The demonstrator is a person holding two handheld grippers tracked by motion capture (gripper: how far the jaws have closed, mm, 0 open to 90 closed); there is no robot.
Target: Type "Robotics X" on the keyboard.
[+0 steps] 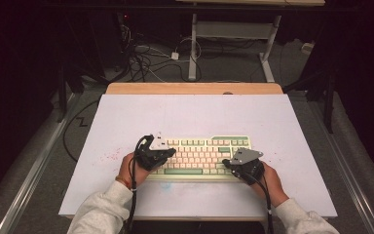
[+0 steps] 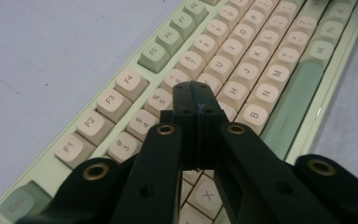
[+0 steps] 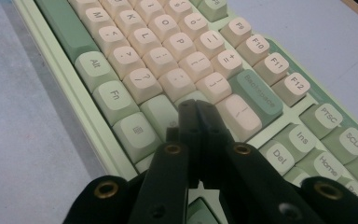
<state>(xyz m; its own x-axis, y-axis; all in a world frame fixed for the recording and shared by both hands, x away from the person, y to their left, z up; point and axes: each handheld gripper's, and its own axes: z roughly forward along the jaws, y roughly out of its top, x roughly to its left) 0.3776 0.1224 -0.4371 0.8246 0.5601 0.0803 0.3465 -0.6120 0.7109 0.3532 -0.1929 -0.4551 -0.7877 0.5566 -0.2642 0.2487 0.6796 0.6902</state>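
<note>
White table (image 1: 126,112), dark room behind. Item: keyboard (image 1: 199,156), near the table's front edge, centred. We judge it rigid, moderately heavy, keycaps loose-prone; we take it by the frame ends. Left gripper (image 2: 197,88) and right gripper (image 3: 196,106): jaws closed, empty, over keys.
</note>
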